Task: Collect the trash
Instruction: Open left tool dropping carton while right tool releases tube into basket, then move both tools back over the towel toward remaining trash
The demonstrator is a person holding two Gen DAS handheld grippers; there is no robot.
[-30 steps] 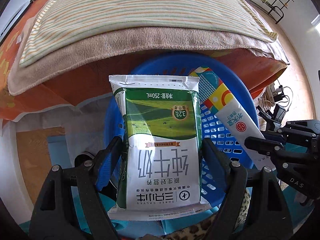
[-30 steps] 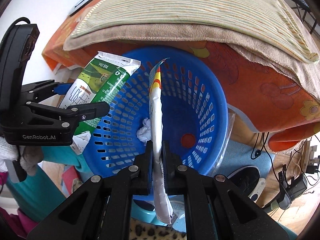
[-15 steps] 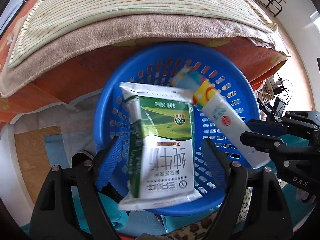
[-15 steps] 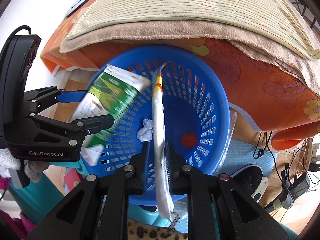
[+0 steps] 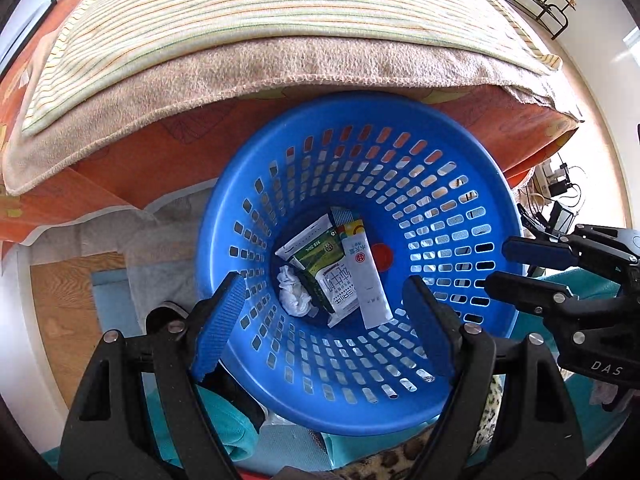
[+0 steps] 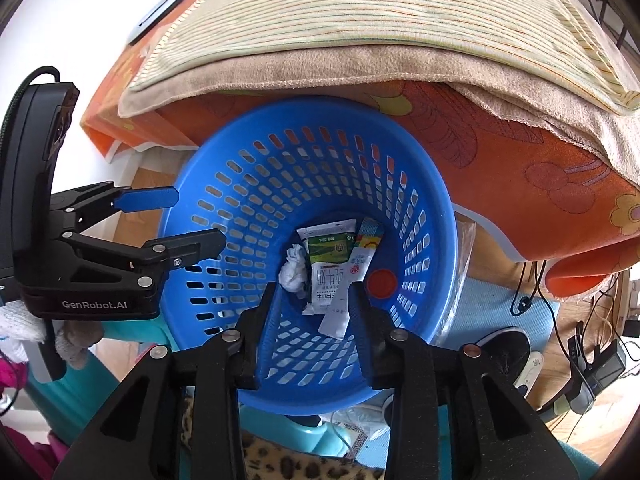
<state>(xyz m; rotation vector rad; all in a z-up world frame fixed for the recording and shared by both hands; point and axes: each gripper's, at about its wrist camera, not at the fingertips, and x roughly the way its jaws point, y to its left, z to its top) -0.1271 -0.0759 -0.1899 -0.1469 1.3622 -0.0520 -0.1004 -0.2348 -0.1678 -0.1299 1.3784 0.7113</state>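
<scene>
A blue slotted basket (image 5: 472, 184) (image 6: 224, 184) stands on the floor by the bed. At its bottom lie a green and white milk pouch (image 5: 332, 272) (image 6: 330, 264), a long white sachet (image 5: 366, 276) (image 6: 354, 276) and a crumpled white tissue (image 5: 294, 294) (image 6: 293, 270). My left gripper (image 5: 322, 300) is open and empty above the basket's near rim; it also shows in the right wrist view (image 6: 200, 220). My right gripper (image 6: 314, 304) is open and empty over the basket; it also shows in the left wrist view (image 5: 520, 264).
A bed with an orange sheet (image 6: 520, 160), a beige blanket (image 5: 200, 92) and a striped cover (image 5: 240, 12) overhangs the basket's far side. Cables and a dark shoe (image 6: 504, 344) lie on the wooden floor at right. Teal and leopard-print cloth (image 6: 280, 460) is below.
Both grippers have opened. The milk pouch and the sachet have dropped from them to the bottom of the basket.
</scene>
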